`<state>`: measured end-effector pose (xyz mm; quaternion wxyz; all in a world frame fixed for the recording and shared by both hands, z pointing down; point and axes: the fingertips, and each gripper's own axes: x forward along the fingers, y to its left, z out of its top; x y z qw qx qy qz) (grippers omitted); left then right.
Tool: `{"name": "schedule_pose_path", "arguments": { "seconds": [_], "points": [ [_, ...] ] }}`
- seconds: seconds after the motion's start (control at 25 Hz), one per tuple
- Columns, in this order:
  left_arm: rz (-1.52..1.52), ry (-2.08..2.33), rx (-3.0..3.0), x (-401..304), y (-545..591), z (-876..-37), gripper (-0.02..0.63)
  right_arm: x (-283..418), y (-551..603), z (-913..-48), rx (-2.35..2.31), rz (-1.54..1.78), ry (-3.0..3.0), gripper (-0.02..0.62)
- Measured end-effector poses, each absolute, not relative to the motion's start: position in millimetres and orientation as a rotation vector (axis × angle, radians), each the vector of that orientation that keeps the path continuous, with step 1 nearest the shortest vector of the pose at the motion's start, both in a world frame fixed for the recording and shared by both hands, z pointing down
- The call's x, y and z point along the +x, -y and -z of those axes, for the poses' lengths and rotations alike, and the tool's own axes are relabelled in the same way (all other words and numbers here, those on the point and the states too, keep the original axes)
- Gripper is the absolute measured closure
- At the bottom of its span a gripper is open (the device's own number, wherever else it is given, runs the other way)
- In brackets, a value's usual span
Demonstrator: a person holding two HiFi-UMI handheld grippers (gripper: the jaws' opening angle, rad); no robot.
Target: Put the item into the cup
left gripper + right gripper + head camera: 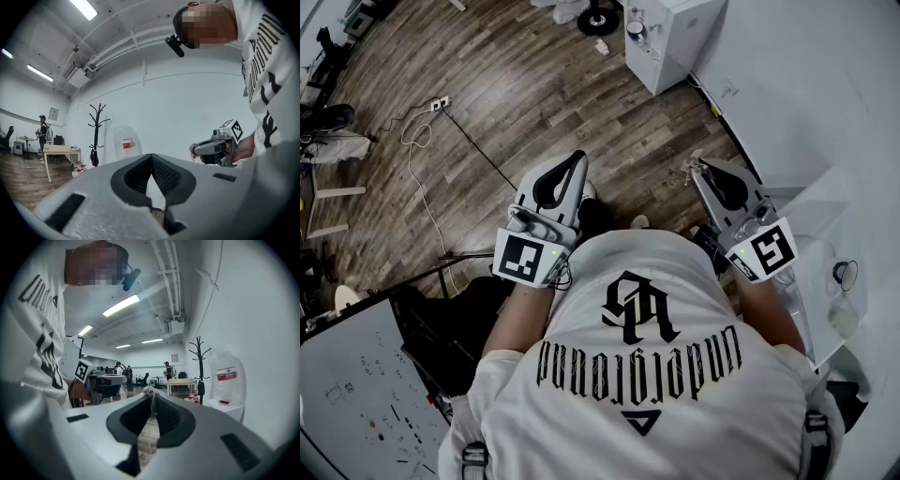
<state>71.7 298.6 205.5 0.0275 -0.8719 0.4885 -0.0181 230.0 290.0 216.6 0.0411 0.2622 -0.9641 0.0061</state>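
My right gripper [697, 167] is held out in front of the person's body, shut on a small pale crumpled item [692, 170]. That item [149, 391] sticks up at the very tip of the closed jaws in the right gripper view. The left gripper view shows the same right gripper [194, 150] from the side, with the scrap at its tip. My left gripper [578, 157] is level with it on the left, its jaws shut on nothing [151, 155]. On the white table [872, 169] at the right lies a clear tray [825, 211] with a pale round vessel [844, 319], perhaps the cup.
A blue ring [846, 274] lies by the vessel. A white water dispenser [661, 42] stands ahead by the wall, with cables [422, 131] on the wood floor. A whiteboard [356, 375] is at the lower left. A coat rack [96, 131], a desk [61, 150] and people stand further off.
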Motion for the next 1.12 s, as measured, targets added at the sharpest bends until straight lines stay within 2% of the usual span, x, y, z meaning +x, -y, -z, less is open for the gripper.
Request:
{"name": "schedule_pose_path", "arguments": {
  "seconds": [0.68, 1.12],
  "points": [
    [0.045, -1.471, -2.717, 72.2, -258.6, -200.9, 0.6, 225.8, -263.1, -210.0, 0.86, -0.017, 2.958, 0.561],
    [0.06, -1.348, -2.833, 29.6, -152.2, -213.4, 0.6, 164.5, -169.7, -221.0, 0.934, -0.06, 2.911, 0.561]
  ]
}}
